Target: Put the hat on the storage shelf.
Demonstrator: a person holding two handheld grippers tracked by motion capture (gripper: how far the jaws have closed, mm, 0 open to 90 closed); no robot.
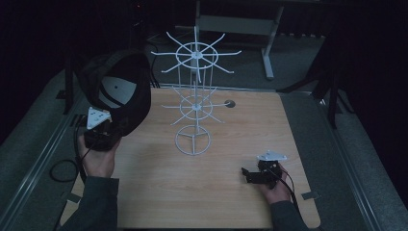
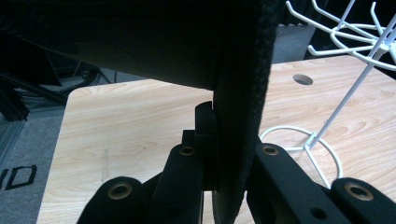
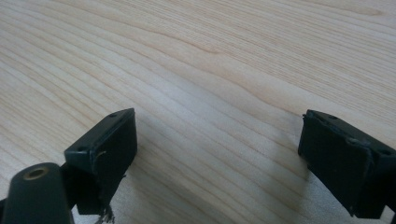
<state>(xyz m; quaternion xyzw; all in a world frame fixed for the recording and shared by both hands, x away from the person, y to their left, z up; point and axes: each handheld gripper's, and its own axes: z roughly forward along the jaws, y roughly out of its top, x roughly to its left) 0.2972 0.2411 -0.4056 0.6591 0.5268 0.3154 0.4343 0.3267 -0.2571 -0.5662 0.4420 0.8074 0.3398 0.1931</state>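
A black cap point(image 1: 120, 86) with a pale lining hangs in the air at the table's left, held by its brim. My left gripper point(image 1: 103, 132) is shut on that brim; in the left gripper view the dark brim edge point(image 2: 238, 140) runs upright between the two jaws and the cap's body covers the top. A white wire hook stand point(image 1: 195, 96) with two rings of hooks rises from the middle of the table, right of the cap. My right gripper point(image 1: 252, 175) lies low at the front right, open, with bare wood between its pads point(image 3: 105, 149).
The wooden table point(image 1: 240, 144) has a small round hole point(image 1: 230, 103) behind the stand. Grey padded floor and a metal rail flank it on both sides. A desk frame point(image 1: 267, 43) stands in the dark behind.
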